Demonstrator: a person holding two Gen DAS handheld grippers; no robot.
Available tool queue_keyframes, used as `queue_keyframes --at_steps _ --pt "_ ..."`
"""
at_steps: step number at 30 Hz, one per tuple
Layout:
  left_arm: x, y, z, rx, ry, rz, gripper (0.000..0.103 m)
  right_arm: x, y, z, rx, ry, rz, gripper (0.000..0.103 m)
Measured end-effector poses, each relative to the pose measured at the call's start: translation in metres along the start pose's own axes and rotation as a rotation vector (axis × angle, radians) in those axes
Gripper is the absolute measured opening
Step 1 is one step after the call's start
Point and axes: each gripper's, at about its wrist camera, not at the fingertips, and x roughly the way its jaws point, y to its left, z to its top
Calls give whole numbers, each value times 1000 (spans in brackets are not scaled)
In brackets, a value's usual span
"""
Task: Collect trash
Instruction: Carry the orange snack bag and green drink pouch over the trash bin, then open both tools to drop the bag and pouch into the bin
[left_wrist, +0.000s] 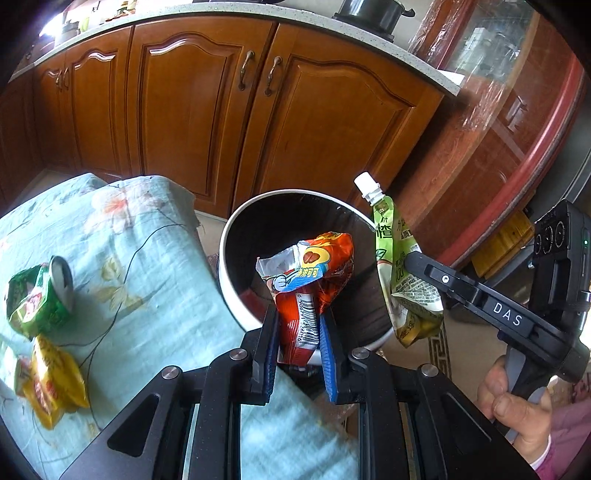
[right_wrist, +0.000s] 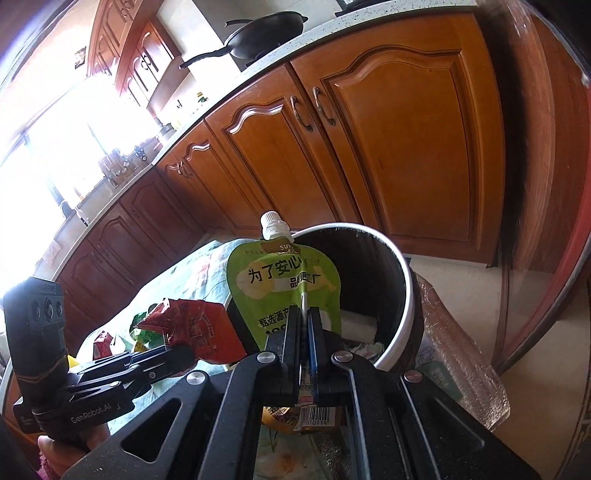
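**Both grippers loaded, hovering by the bin**

The left gripper (left_wrist: 299, 332) has its blue-padded fingers clamped on a crumpled red snack wrapper (left_wrist: 310, 273), barcode side facing the camera, and the wrapper sits right in front of the mouth of the white-rimmed trash bin (left_wrist: 236, 236). The bin is dark inside, and from the right wrist view there's some crumpled paper at the bottom.

The right gripper (right_wrist: 304, 332) is squeezed tight on a green spouted drink pouch (right_wrist: 284, 280), held upright with its white cap on top, just beside the bin's rim on the near side. In the left wrist view the same pouch hangs at the bin's right edge.

Still on the table with the floral cloth (left_wrist: 155, 258): a crushed green can (left_wrist: 40, 295) and, just below it, a yellow wrapper (left_wrist: 51, 387), both well apart from the bin. Wooden cabinets (left_wrist: 207, 110) run behind everything.
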Motion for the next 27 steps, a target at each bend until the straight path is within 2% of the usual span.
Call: queue_keyframes --at_steps 12,14,17,18,19,21,23,27 --pt "45 -9 22 10 28 45 21 34 -15 12 -1 36 -24 3" --pt "48 -10 22 10 29 52 27 38 -16 12 3 43 -31 4" --pt "47 -9 20 -1 18 66 37 42 -18 13 12 50 -30 10" --pt "47 -10 20 -1 17 63 37 44 -17 14 12 50 -34 17" --pt "45 -9 17 -4 16 59 39 43 -17 13 12 50 -34 33" --pt "40 -7 12 -9 8 56 46 40 -16 10 7 37 -19 53" --pt "33 -6 4 -9 -1 63 51 37 -14 7 7 26 -11 54" --pt "15 -2 -15 -30 -19 58 56 31 -13 0 24 14 16 73"
